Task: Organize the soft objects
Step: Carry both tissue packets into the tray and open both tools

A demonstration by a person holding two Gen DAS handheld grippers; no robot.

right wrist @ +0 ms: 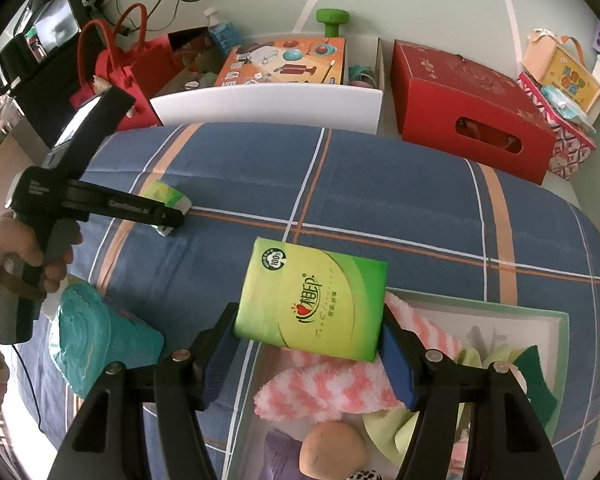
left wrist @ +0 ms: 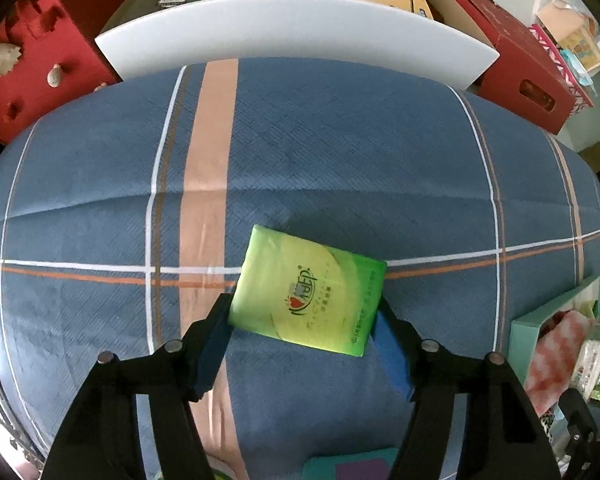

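In the left wrist view my left gripper [left wrist: 304, 316] is shut on a green tissue pack [left wrist: 308, 288] and holds it just over the blue plaid cloth [left wrist: 340, 152]. In the right wrist view my right gripper [right wrist: 310, 334] is shut on a second green tissue pack [right wrist: 312, 300], held above the near left corner of a pale green tray [right wrist: 556, 320]. The tray holds a pink striped fluffy sock [right wrist: 332, 384], green cloths [right wrist: 400, 428], a tan sponge [right wrist: 332, 446] and a purple item. The left gripper [right wrist: 172, 210] with its pack shows at the left of the right wrist view.
A teal soft pack [right wrist: 96, 344] lies on the cloth at the near left. Beyond the far edge stand a white board [right wrist: 268, 106], red boxes [right wrist: 468, 108], a red bag [right wrist: 128, 68] and an orange box [right wrist: 284, 62]. The tray also shows in the left wrist view [left wrist: 540, 320].
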